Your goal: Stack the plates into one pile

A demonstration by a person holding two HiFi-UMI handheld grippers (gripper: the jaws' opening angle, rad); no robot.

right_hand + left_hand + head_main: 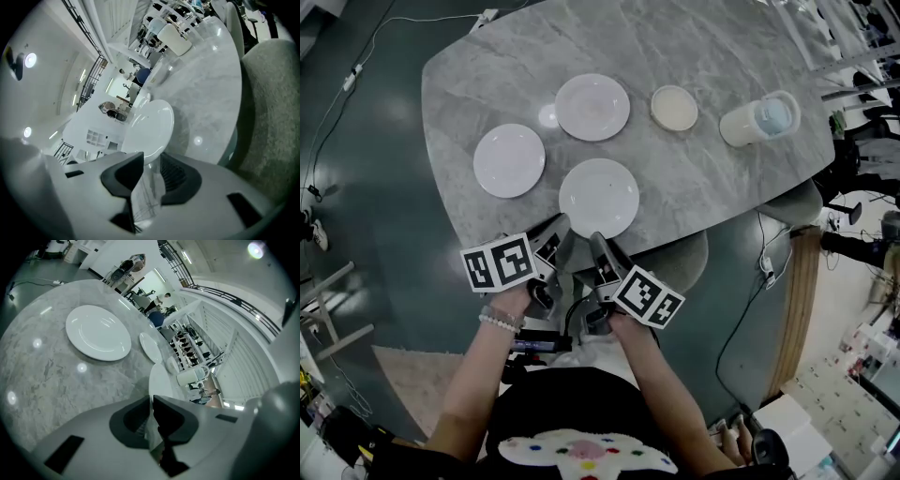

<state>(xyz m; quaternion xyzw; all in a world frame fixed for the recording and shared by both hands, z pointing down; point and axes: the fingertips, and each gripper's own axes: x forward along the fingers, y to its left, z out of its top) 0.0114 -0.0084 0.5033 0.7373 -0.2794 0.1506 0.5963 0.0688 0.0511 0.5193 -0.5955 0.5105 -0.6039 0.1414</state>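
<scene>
Three white plates lie apart from one another on the grey marble table [703, 47], none stacked on another, and the near plate [599, 197] by the table's front edge serves as the mark for the rest. The left plate [509, 160] sits beyond the near plate and to its left, well apart from it. The far plate [592, 107] sits straight behind the near plate, with a strip of bare marble between them. A small cream dish [674, 108] lies behind the near plate and to its right, and a white mug [759, 119] stands further right again. The left gripper [559, 227] is just beside the near plate's front left rim. Its fingers are drawn almost together with only a thin slit between them, and they hold nothing. The right gripper [596, 240] is at the near plate's front rim. Its fingers stand apart, and the rim [149, 154] reaches into the gap between them; a grip on it cannot be made out. A grey padded chair [686, 264] stands on the right of the near plate, tucked under the table edge.
</scene>
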